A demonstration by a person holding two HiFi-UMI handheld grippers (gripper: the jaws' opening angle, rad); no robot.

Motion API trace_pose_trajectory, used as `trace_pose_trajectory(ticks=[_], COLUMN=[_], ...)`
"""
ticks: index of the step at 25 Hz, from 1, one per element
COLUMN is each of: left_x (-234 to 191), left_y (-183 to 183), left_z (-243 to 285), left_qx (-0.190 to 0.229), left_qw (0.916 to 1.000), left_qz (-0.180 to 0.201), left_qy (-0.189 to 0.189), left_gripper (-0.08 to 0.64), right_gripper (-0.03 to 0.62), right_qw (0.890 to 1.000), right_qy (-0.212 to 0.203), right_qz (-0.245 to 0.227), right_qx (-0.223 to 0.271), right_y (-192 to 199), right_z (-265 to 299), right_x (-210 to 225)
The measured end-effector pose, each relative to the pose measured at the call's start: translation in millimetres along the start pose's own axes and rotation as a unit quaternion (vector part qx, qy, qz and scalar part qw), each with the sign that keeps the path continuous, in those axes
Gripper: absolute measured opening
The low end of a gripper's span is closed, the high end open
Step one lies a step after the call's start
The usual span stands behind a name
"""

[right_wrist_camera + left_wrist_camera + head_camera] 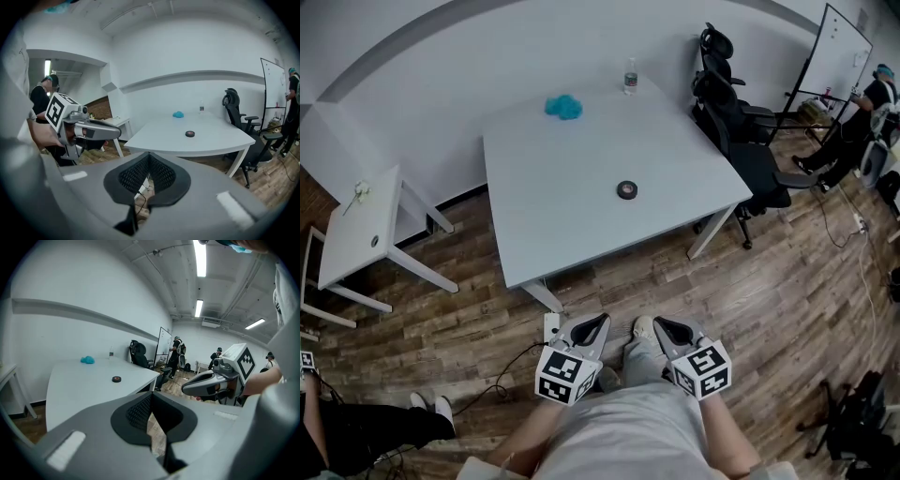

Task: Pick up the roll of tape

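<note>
**Tape on the bench, both jaws pressed together and empty**

Black roll of tape [626,190] lying flat on the white bench [544,216], toward the near-right part of the top, with nothing touching it. Further back on the same top: a crumpled teal cloth [563,106] and, near the far edge, a small clear bottle [630,77] standing upright — both well apart from the roll.

Side by side close to the person's body: the left gripper [594,324] and the right gripper [666,328], over the wooden floor [769,300], short of the bench's near edge and well apart from the tape. Both aimed toward the bench and tilted somewhat downward. Left jaws pressed together, pads meeting at the tip, nothing pinched between them. Right jaws likewise together — nothing between them either.

Around the bench: black office chairs [741,141] at its right side, a smaller white bench [361,230] to the left, a whiteboard [842,47] at far right with a seated person [853,122] beside it. Another person's legs [384,431] at the lower left corner of the head view.
</note>
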State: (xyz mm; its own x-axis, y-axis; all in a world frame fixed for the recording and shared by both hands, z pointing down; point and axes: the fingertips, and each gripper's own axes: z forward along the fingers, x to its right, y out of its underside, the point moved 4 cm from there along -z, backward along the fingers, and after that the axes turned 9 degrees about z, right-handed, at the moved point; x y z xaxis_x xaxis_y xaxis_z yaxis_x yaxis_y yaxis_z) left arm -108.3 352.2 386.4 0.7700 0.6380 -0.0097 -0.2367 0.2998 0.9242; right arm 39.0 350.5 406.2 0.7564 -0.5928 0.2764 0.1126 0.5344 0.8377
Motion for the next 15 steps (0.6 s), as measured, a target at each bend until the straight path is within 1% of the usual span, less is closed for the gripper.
trace_pose_trajectory(ticks=[5, 15], left_x=[-5, -35], left_y=[-3, -12], left_z=[9, 44], left_qx=[0.002, -0.003], left_qw=[1.0, 1.0], left_qz=[0.001, -0.001], left_qy=[0.002, -0.001], left_gripper=[0.018, 0.018], right_gripper=[0.006, 0.006], right_qw=[1.0, 1.0], right_qy=[0.004, 0.003], right_qz=[0.007, 0.013], right_qx=[0.001, 0.005], right_y=[-2, -21], right_z=[5, 35], right_x=[11, 42])
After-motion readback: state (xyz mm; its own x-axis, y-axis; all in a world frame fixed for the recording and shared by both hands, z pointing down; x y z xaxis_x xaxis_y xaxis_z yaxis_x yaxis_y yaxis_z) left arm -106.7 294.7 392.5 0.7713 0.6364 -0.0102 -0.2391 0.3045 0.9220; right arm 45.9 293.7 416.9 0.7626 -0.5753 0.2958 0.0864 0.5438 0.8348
